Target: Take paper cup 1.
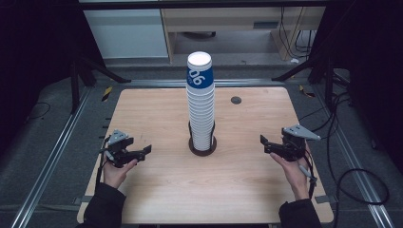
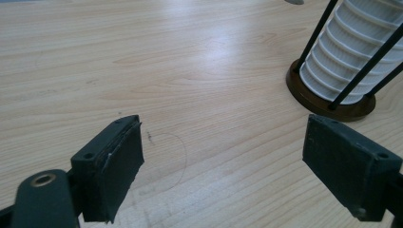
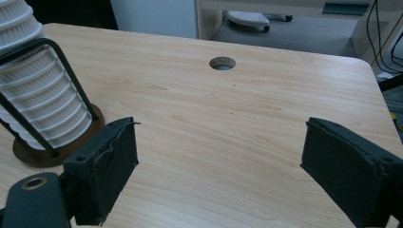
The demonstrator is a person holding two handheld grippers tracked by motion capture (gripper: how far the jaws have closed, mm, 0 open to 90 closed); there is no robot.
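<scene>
Tall stack of paper cups [image 1: 200,102] stands upright in a dark wire holder [image 1: 203,144] at mid-table [image 1: 157,190], top cup blue-banded. Both grippers well apart from it, one on either side.

Likely step: take the top cup. Best to come in high, grip just below the rim and lift straight up, other gripper steadying the stack lower down so it does not tip.

Left gripper [image 1: 144,151]: held low over the table, jaws spread wide, empty, pointing inward at the holder. Right gripper [image 1: 264,143]: mirrored pose, jaws wide apart, nothing between them.
</scene>
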